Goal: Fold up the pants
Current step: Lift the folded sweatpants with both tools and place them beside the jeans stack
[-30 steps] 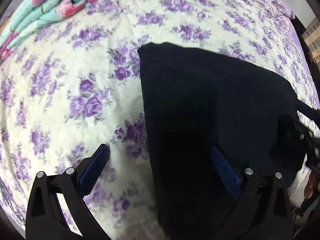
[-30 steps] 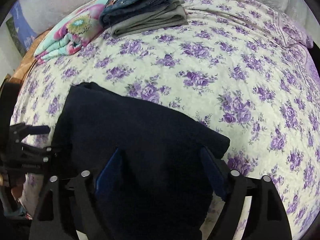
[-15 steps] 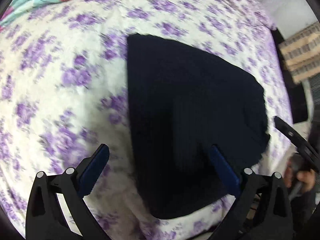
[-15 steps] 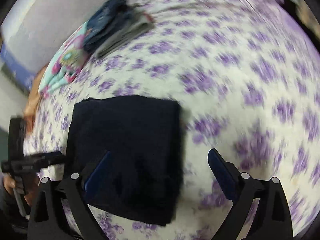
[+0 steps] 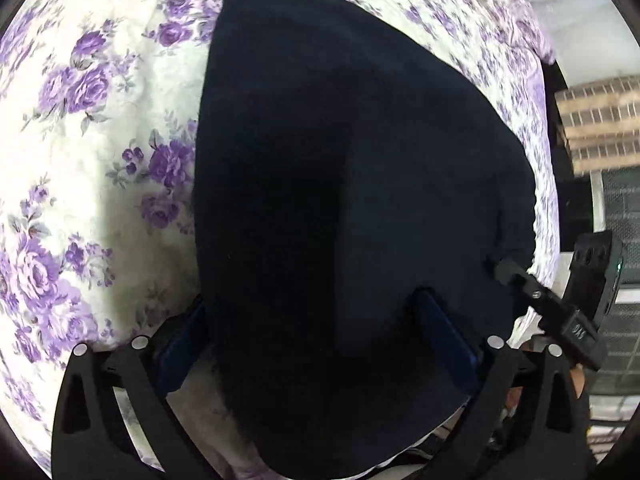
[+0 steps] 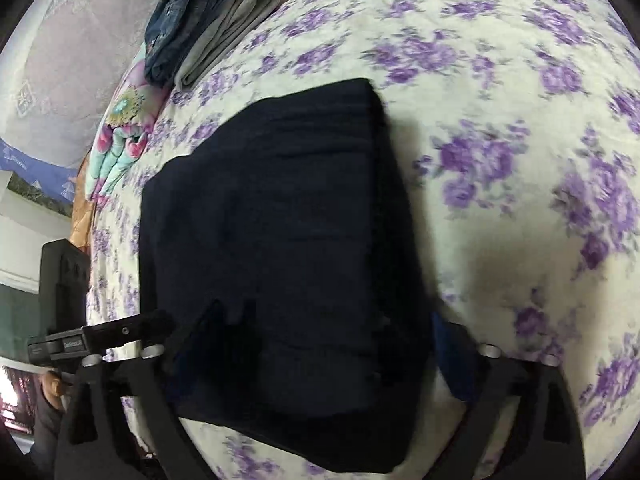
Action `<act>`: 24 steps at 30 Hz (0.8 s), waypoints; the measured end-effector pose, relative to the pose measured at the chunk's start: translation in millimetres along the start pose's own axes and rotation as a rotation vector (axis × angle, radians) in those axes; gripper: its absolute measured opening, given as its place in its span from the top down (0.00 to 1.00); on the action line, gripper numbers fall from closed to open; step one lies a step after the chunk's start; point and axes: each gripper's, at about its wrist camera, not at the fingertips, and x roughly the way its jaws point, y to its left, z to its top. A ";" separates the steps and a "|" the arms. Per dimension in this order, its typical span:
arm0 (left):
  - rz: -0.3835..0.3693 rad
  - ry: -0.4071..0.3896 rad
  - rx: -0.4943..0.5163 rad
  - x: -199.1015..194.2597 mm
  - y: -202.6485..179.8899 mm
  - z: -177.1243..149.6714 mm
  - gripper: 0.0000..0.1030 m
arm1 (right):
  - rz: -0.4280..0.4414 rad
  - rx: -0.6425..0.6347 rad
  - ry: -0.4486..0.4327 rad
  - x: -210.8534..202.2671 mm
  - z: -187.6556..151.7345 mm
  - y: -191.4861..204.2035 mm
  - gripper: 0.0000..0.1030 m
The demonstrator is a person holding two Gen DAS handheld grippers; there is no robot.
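Observation:
Dark navy pants (image 5: 352, 168), folded into a thick rectangle, lie flat on the flowered bed sheet (image 5: 100, 152). My left gripper (image 5: 312, 336) is open and points down over their near end. Its left pad (image 5: 180, 348) is at the fabric's left edge and its right pad (image 5: 444, 332) rests on the cloth. In the right wrist view the pants (image 6: 280, 208) fill the middle. My right gripper (image 6: 328, 344) straddles their near right part with its jaws closing. Its blue pad (image 6: 452, 356) sits by the right edge, not visibly squeezing.
Folded jeans and grey trousers (image 6: 208, 20) are stacked at the far end of the bed, beside a bright flowered blanket (image 6: 120, 136). The right gripper's finger (image 5: 520, 284) shows at the bed's right edge, the left gripper (image 6: 100, 336) at the left one. A woven box (image 5: 600, 128) stands off the bed.
Both grippers have tipped downward and come closer to the pants. The right one has rolled. The pants' near end now lies between each pair of fingers.

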 end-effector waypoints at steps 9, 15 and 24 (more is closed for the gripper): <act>-0.064 0.002 0.003 -3.5 5.7 9.3 0.08 | 0.172 0.081 0.064 5.2 12.7 -26.2 0.36; -0.159 0.019 -0.105 -3.9 22.4 16.8 0.05 | 0.120 -0.017 0.067 13.4 21.8 -4.2 0.24; 0.148 -0.004 0.087 -13.0 -39.4 1.2 0.45 | 0.206 -0.063 0.109 -6.9 24.9 2.2 0.63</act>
